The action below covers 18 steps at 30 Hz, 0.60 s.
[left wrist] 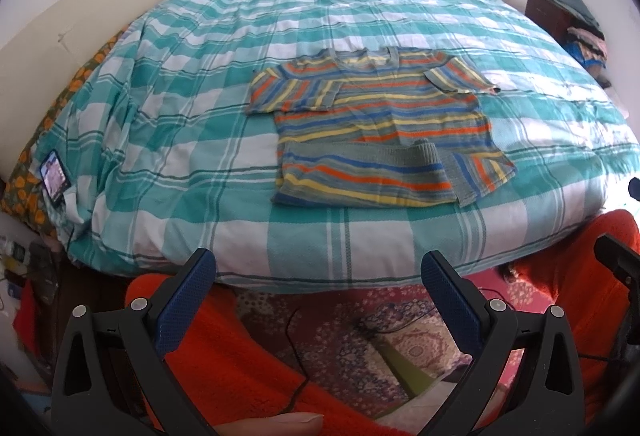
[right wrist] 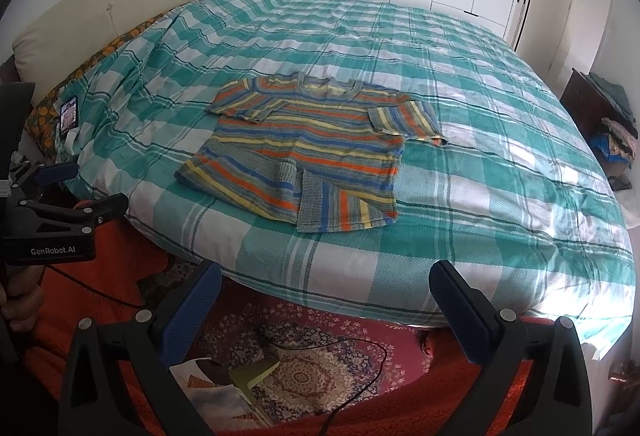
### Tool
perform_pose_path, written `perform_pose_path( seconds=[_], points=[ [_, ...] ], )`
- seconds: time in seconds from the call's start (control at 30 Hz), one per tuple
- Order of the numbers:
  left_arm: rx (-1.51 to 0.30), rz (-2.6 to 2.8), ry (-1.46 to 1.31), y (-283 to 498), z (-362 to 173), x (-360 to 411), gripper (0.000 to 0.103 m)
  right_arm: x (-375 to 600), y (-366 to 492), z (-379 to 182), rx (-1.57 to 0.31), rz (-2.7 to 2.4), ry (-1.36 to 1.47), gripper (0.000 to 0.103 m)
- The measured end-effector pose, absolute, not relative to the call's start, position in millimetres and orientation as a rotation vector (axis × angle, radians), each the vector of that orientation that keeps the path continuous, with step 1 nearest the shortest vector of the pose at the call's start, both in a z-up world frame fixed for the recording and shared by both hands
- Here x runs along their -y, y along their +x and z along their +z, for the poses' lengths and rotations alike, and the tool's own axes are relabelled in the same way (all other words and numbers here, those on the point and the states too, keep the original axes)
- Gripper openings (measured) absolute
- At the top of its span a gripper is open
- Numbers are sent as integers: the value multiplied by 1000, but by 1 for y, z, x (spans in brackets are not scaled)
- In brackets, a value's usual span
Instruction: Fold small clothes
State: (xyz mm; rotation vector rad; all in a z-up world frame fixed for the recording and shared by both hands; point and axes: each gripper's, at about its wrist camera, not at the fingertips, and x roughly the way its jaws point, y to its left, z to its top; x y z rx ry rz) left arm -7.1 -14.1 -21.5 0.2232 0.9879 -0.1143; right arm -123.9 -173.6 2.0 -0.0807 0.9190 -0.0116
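Both tongs [left wrist: 318, 268] [right wrist: 326, 280] hanging released, empty | striped T-shirt [left wrist: 380, 124] lying part-folded on checked bedspread [left wrist: 180, 108] | next likely: reaching in for another fold

One readable mark — "GenRobot.AI", white on the left gripper [right wrist: 68, 188] body's black side.

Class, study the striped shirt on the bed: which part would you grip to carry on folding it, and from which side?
Probably the near hem of the striped shirt, approached from the bed's near edge. The hem is already turned up, giving a raised edge facing both open grippers, left and right.
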Motion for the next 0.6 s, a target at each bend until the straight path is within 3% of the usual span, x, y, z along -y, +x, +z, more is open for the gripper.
perform_pose_path(
  seconds=[0.6],
  points=[
    [-996, -103, 262, -8, -26, 16, 102, 171, -119, -6, -949, 8, -81, 103]
  ],
)
